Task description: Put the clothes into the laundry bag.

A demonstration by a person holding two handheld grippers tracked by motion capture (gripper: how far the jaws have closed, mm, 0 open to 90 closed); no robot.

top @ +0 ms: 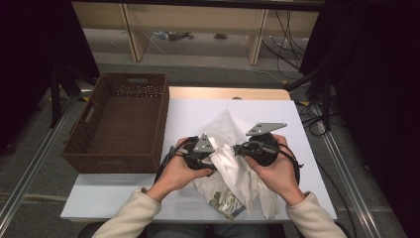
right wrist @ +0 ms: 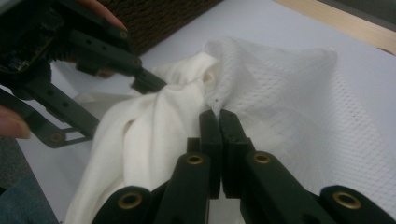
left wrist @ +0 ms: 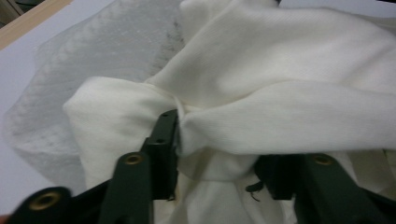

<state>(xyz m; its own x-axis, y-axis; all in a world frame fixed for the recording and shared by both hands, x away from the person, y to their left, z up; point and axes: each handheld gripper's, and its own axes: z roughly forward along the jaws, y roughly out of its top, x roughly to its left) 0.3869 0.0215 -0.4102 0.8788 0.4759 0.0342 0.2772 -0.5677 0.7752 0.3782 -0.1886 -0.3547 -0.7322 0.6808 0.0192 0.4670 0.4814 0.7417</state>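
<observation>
Both hands low at centre frame, left gripper (top: 214, 154) pinching bunched cream cloth (left wrist: 261, 93), right gripper (right wrist: 219, 114) clamped on white mesh bag (right wrist: 289, 98), brown basket (top: 119, 124) at left.

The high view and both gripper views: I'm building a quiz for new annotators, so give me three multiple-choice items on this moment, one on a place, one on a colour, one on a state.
1. Where does the brown woven basket stand?
A. at the table's left edge
B. at the table's right edge
C. on the floor behind the table

2. What colour is the cloth next to the mesh laundry bag?
A. blue
B. cream white
C. red

3. How is the right gripper set?
A. wide open, apart from the bag
B. lying on the table
C. shut on the mesh laundry bag

Key: 1 A, the high view shows it left of the hands. 2 B, both gripper views show cream fabric. 3 C, its jaws meet on the mesh edge.
</observation>
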